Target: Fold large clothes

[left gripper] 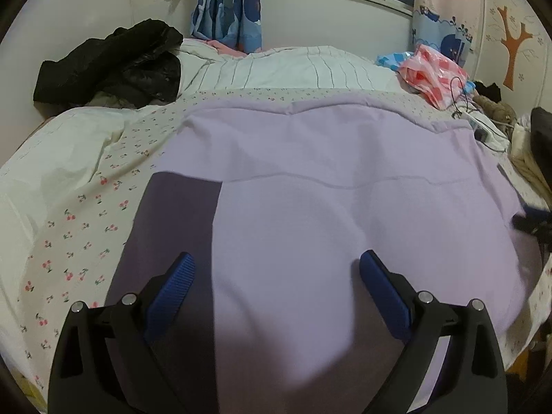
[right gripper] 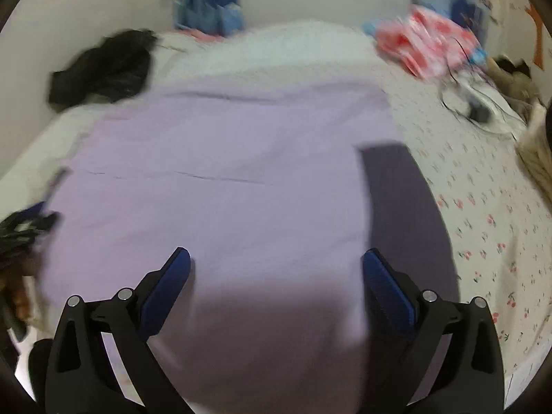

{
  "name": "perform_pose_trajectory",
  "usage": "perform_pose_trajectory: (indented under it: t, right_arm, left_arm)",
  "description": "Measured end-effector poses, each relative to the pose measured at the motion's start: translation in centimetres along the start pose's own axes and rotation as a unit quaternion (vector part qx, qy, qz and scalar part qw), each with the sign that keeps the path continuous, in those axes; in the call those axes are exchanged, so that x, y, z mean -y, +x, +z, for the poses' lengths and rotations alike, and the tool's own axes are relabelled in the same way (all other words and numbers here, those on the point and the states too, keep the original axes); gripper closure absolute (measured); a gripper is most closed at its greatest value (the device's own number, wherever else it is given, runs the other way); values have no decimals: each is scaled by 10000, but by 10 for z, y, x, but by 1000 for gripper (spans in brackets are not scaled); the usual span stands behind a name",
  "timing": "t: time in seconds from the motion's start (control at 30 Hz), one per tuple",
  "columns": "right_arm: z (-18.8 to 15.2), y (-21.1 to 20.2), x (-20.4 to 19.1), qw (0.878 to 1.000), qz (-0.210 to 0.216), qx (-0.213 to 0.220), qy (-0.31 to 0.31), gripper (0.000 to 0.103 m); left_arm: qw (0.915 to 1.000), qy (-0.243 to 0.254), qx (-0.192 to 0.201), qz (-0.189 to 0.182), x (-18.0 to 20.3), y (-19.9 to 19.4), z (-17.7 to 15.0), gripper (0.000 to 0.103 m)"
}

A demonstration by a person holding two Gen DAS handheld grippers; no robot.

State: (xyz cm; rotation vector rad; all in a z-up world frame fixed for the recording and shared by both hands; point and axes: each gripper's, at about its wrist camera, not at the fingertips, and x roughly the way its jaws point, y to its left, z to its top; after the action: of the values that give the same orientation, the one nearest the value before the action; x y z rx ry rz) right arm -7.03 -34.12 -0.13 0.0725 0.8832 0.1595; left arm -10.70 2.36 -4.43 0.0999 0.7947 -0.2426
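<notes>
Lilac garment lies spread flat across the cherry-print bedsheet.

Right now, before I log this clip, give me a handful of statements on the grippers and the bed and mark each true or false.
1. The left gripper has its jaws spread with nothing between them. True.
2. The right gripper is clamped on a corner of the cloth. False: its jaws stand open over the cloth, holding nothing.
3. A lilac garment lies spread across the floral bedsheet. True.
4. The black jacket lies on top of the lilac garment. False: it sits apart, at the far left by the wall.
5. A pink and red plastic bag lies at the far right of the bed. True.
</notes>
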Motion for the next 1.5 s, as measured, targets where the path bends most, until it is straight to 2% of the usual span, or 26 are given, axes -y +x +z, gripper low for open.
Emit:
perform_pose_trajectory:
  t: [0.07,0.13,0.17,0.3,0.37,0.43,0.5,0.6,0.7,0.77,0.8,0.87,0.9,0.97,1.0,1.07,1.1,1.17,1.2,1.23,1.3,1.37,1.43,1.47,1.5]
  right_arm:
    - [-8,2,-18,9994,149,-133,-299,6]
    - [-21,25,-33,9968,-83,-502,-623,6]
    - [-25,29,-35,9962,-164,-455,-722,6]
    - [-13,21,-34,9972,-58,-621,-415,6]
    - [-11,10,-42,9972,123,-581,-453,6]
    - [-12,-7,-62,9957,417,-311,-764,6]
    - [-20,-12,-86,9921,408,-256,-1155,6]
    - [-29,27,-107,9809,122,-969,-1680,6]
    - [-20,26,-109,9821,115,-1003,-1592,6]
    - [-9,6,-116,9853,504,-609,-1513,6]
    - [-7,-3,-125,9822,645,-430,-1709,6]
    - [-10,-12,-152,9667,671,-258,-2456,6]
    - [-15,-7,-165,9558,587,-324,-2862,6]
    - [-29,19,-177,9412,185,-785,-3281,6]
    - [-36,31,-177,9379,97,-988,-3323,6]
    - [-36,35,-172,9434,207,-1020,-3150,6]
    - [-32,28,-172,9461,194,-995,-3076,6]
    - [-26,7,-174,9498,574,-666,-3003,6]
    - [-26,-3,-179,9456,747,-478,-3129,6]
    - [-27,-8,-185,9398,745,-368,-3314,6]
    - [-31,-8,-206,9169,626,-282,-3932,6]
    - [-34,7,-223,9048,536,-375,-4207,6]
    - [-39,24,-233,8989,192,-469,-4351,6]
    - [-37,33,-234,8982,14,-462,-4370,6]
    - [-35,38,-232,9027,-131,-432,-4278,6]
  left_arm:
    - [10000,5,5,9,0,-4,-5,10]
    - [10000,31,9,15,0,-9,-10,10]
    - [10000,40,3,4,0,-12,-12,10]
    - [9998,152,33,77,0,-25,-19,10]
    - [9995,260,45,158,0,-30,-24,10]
    - [9994,298,35,176,0,-33,-27,10]
    - [9994,281,5,177,-2,-34,-30,10]
    - [9995,264,-49,171,-4,-35,-34,10]
    - [9994,293,-122,118,-6,-38,-38,10]
    - [9997,158,-155,-77,-15,-43,-41,10]
    - [9998,64,-150,-111,-20,-44,-42,10]
    - [9998,-107,-97,-157,-30,-50,-42,10]
    - [9996,-176,-87,-191,-34,-52,-42,10]
    - [9987,-341,-148,-344,-42,-53,-43,10]
    - [9963,-572,-203,-609,-51,-54,-44,10]
    - [9870,-1148,-255,-1097,-73,-57,-46,10]
    - [9771,-1581,-257,-1398,-89,-61,-49,10]
    - [9544,-2263,-283,-1923,-115,-65,-55,10]
    - [9359,-2736,-318,-2196,-133,-66,-61,10]
    - [9266,-2953,-321,-2305,-142,-67,-64,10]
    - [9112,-3286,-291,-2466,-157,-70,-72,10]
    - [9036,-3436,-307,-2540,-160,-71,-78,10]
    - [9017,-3475,-359,-2549,-155,-71,-81,9]
    - [9007,-3475,-393,-2579,-153,-70,-83,9]
    - [8974,-3507,-453,-2639,-148,-66,-86,9]
